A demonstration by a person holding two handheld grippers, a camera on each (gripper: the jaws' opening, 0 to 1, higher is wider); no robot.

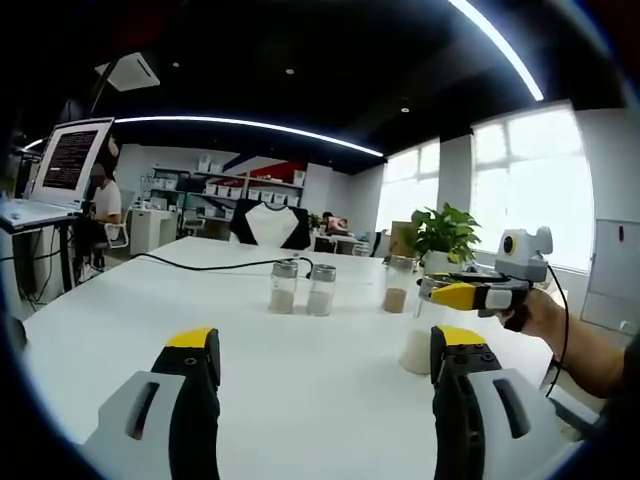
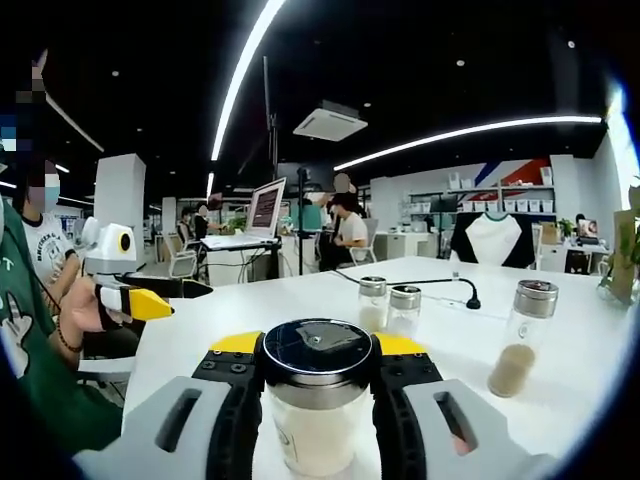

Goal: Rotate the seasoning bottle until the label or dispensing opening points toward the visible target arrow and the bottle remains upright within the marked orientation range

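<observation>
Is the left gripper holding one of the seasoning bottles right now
No, the left gripper has its jaws spread apart over bare white table with nothing between them.

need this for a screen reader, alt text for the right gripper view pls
The right gripper has its yellow-tipped jaws closed on a lidded seasoning bottle of pale powder, upright on a white table. Three more shaker bottles stand beyond it, and the left gripper is held at left.

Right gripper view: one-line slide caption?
Right tool clamps an upright seasoning bottle on the white table.
</observation>
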